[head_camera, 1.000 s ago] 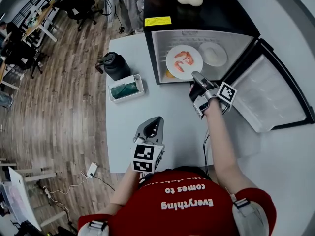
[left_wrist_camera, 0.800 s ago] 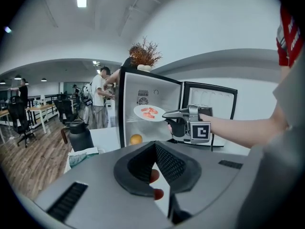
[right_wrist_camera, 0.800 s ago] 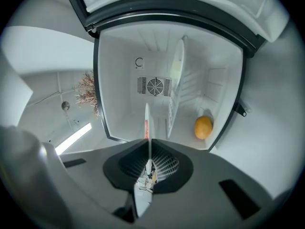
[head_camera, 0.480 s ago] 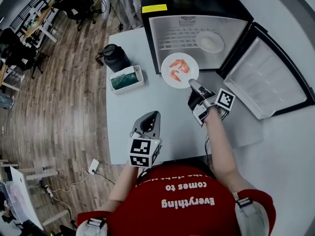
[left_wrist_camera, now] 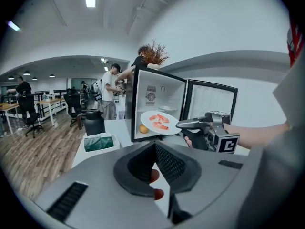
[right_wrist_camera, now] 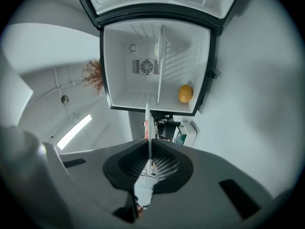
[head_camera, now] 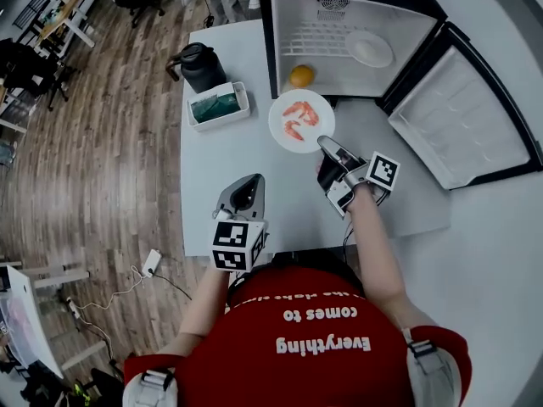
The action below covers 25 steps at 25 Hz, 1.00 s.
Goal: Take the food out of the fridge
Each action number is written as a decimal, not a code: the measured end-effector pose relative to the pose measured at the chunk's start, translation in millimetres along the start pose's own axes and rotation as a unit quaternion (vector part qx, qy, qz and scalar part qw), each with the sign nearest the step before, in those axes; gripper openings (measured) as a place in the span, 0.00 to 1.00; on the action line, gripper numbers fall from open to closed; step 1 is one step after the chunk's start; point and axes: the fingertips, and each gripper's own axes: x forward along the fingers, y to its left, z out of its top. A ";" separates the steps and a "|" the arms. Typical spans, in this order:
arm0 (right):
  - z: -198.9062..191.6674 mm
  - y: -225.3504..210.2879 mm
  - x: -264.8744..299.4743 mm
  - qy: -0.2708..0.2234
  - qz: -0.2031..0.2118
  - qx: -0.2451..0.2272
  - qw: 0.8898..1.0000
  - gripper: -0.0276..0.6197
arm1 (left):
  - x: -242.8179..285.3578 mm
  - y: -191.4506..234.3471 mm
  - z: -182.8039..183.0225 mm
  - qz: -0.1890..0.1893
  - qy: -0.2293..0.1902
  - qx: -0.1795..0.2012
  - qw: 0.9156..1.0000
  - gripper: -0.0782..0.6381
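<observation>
A white plate of shrimp (head_camera: 301, 120) hangs over the grey table (head_camera: 221, 164), just in front of the open fridge (head_camera: 280, 36). My right gripper (head_camera: 322, 141) is shut on the plate's near rim. In the right gripper view the plate (right_wrist_camera: 148, 123) shows edge-on between the jaws of the right gripper (right_wrist_camera: 149, 149). Inside the fridge lie an orange (head_camera: 301, 75) and a white dish (head_camera: 370, 49). My left gripper (head_camera: 252, 179) hovers over the table nearer the person, shut and holding nothing. The left gripper view shows the plate (left_wrist_camera: 159, 122) held by the right gripper (left_wrist_camera: 183, 124).
A black jug (head_camera: 202, 66) and a white tray with green contents (head_camera: 218, 106) stand on the table left of the fridge. The fridge door (head_camera: 458, 130) swings open to the right. People stand behind the table (left_wrist_camera: 110, 82). A dried plant (left_wrist_camera: 151, 54) tops the fridge.
My right gripper has drawn the shrimp plate out of the fridge and towards the person, over the table. The orange now shows inside. My left gripper has drifted a little left.
</observation>
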 end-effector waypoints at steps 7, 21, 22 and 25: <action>-55.3 -25.8 17.4 0.073 -0.014 0.020 0.997 0.08 | -24.6 32.8 -29.8 0.059 0.007 -0.032 0.998 0.11; -139.2 -92.6 49.9 0.191 -0.085 0.063 0.976 0.08 | -69.7 64.6 -90.8 0.155 0.049 -0.090 0.983 0.11; -143.7 -98.8 51.4 0.195 -0.092 0.068 0.974 0.08 | -70.4 65.8 -95.5 0.161 0.057 -0.091 0.981 0.11; -152.5 -121.6 54.9 0.210 -0.116 0.074 0.968 0.08 | -69.6 66.7 -106.1 0.170 0.073 -0.096 0.978 0.11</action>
